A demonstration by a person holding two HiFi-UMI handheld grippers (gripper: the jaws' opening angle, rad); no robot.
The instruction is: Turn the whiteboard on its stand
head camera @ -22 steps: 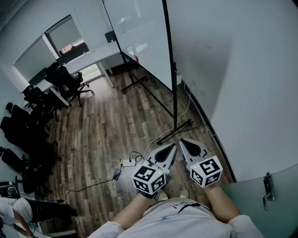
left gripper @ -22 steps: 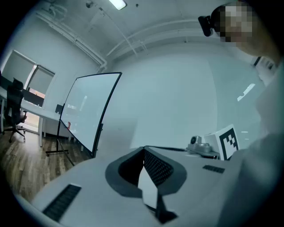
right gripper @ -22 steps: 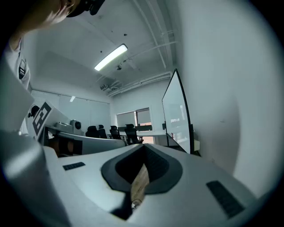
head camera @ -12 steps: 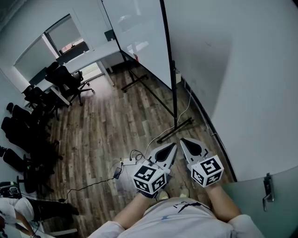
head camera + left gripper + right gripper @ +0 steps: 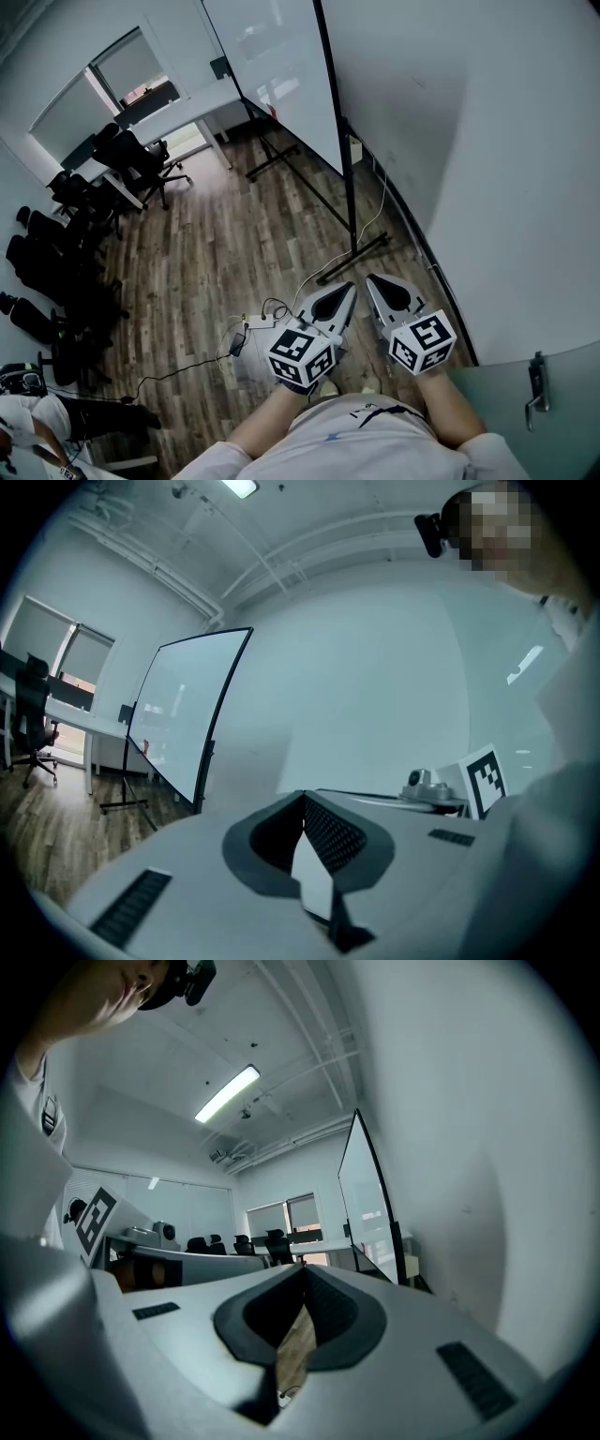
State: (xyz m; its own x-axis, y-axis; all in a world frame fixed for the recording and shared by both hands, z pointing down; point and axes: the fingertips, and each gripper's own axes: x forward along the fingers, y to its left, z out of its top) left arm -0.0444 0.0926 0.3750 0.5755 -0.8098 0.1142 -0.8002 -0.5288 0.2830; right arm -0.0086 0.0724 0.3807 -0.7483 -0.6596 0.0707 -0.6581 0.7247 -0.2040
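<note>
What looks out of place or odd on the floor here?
Loose white power strip and trailing cables lie on the wood-plank floor, near the black foot of the whiteboard stand: possibly a snag when turning it. Nothing looks spilled or damaged.

The whiteboard (image 5: pixel 272 66) stands far, along the right wall (image 5: pixel 487 141). Near, the left tongs (image 5: pixel 349 291) and right tongs (image 5: pixel 372 283) sit side by side. The worktop (image 5: pixel 187 112) and chairs (image 5: pixel 131 159) lie far left. A power strip (image 5: pixel 259 322) lies on the floor (image 5: pixel 206 253), left of the tongs.
</note>
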